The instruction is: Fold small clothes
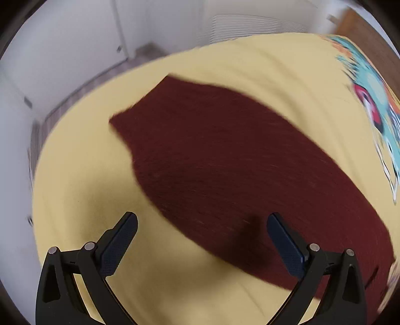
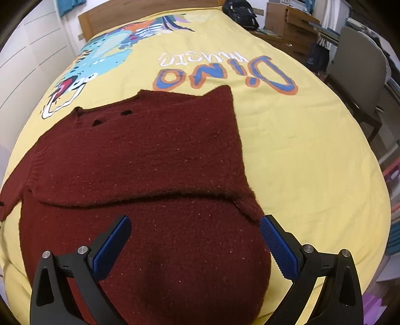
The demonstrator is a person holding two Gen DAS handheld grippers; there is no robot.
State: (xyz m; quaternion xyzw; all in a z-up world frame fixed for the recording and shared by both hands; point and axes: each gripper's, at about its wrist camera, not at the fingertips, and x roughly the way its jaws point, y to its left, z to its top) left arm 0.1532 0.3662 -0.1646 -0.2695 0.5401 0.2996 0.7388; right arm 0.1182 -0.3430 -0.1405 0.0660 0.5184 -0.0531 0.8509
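A dark red knitted sweater [image 2: 140, 160] lies flat on a yellow bedspread [image 2: 300, 155], with one layer folded across it, leaving a fold edge across the middle. My right gripper [image 2: 195, 227] is open and empty, just above the sweater's near part. In the left wrist view the sweater [image 1: 225, 155] shows blurred, with one sleeve reaching to the upper left. My left gripper [image 1: 202, 225] is open and empty, above the sweater's near edge, its right finger over the cloth and its left finger over the bedspread [image 1: 82, 175].
The bedspread bears a dinosaur print [image 2: 100, 57] and "Dino" lettering [image 2: 225, 72]. A wooden headboard [image 2: 120, 17] stands at the far end. A grey chair [image 2: 360, 65], a backpack [image 2: 242, 12] and shelves stand at the right. White cupboard doors [image 1: 62, 45] stand beyond the bed's left edge.
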